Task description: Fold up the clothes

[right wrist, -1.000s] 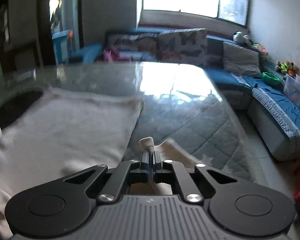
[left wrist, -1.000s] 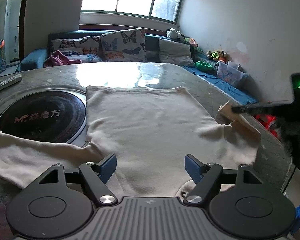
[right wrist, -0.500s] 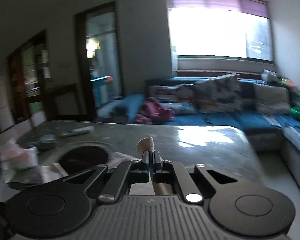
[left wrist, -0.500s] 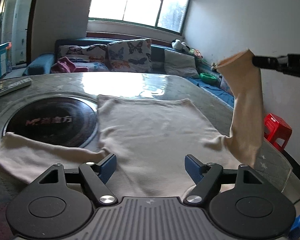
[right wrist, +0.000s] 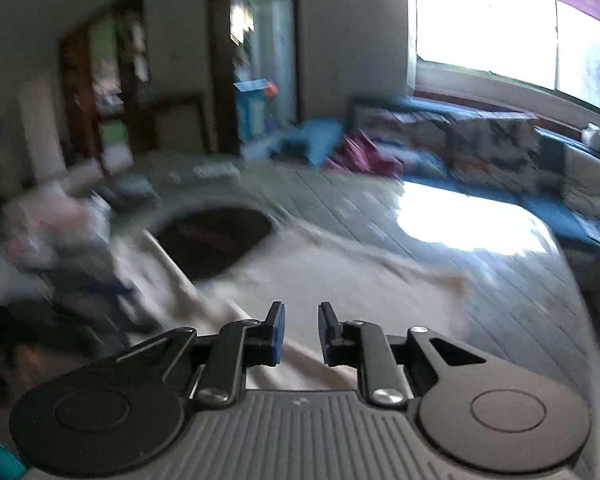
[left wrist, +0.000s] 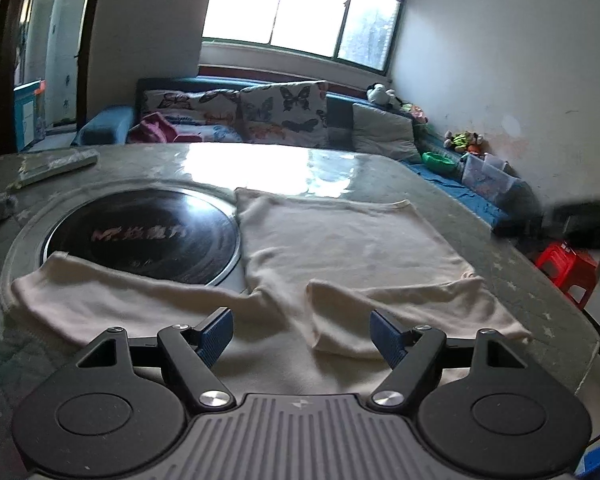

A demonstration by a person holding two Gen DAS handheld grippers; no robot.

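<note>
On the tabletop: a cream shirt [left wrist: 352, 240] lies flat on the tabletop [left wrist: 540, 292], spread out in front of the left gripper [left wrist: 302, 330].
Right sleeve: the right sleeve [left wrist: 400, 316] is folded in across the shirt's near part and lies just ahead of the left gripper's right finger.
Left sleeve: the left sleeve [left wrist: 112, 300] stretches out flat to the left, and its far edge lies over the rim of the round black cooker plate [left wrist: 140, 240].
Left fingers: the left gripper's blue fingers [left wrist: 216, 334] are wide apart and hold nothing; the shirt lies under and ahead of them.
Right fingers: the right gripper [right wrist: 300, 334] has its fingers [right wrist: 277, 334] a little way apart with nothing between them; the shirt [right wrist: 340, 288] lies below and ahead, but this view is very blurry.
Farther back: a remote control [left wrist: 56, 166] lies on the far left of the tabletop.
Behind the tabletop: a blue sofa [left wrist: 108, 130] with butterfly cushions [left wrist: 284, 114] stands under a bright window [left wrist: 300, 8].
Off to the right: a red stool [left wrist: 568, 272] stands on the floor beside the tabletop.
</note>
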